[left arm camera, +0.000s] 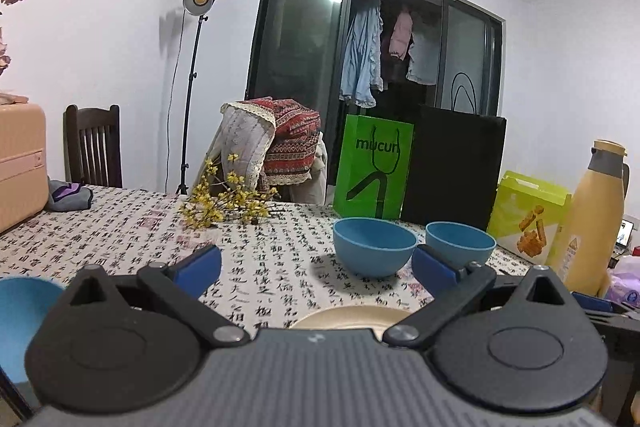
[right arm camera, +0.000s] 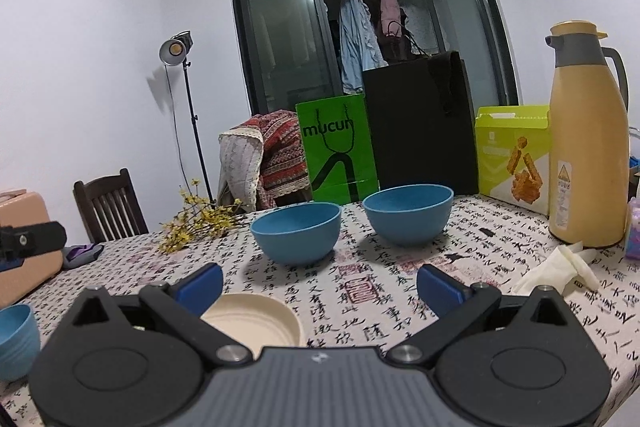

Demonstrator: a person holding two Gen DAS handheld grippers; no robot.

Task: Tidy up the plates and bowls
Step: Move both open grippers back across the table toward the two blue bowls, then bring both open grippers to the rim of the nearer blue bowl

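Observation:
Two blue bowls stand side by side on the patterned tablecloth: the nearer one (left arm camera: 374,246) (right arm camera: 296,232) and the farther one (left arm camera: 460,241) (right arm camera: 408,214). A third blue bowl (left arm camera: 20,319) (right arm camera: 16,341) sits at the near left edge. A cream plate (left arm camera: 352,317) (right arm camera: 256,321) lies close in front, partly hidden by each gripper body. My left gripper (left arm camera: 316,269) is open above the plate, holding nothing. My right gripper (right arm camera: 320,287) is open too, with the plate under its left finger. Part of the left gripper shows at the left edge of the right wrist view.
A green bag (right arm camera: 340,151), a black bag (right arm camera: 420,127), a green box (right arm camera: 514,151) and a yellow thermos (right arm camera: 588,163) line the table's far side. Yellow flowers (right arm camera: 200,223) lie to the left, white gloves (right arm camera: 560,267) to the right. A peach suitcase (left arm camera: 20,163) stands at far left.

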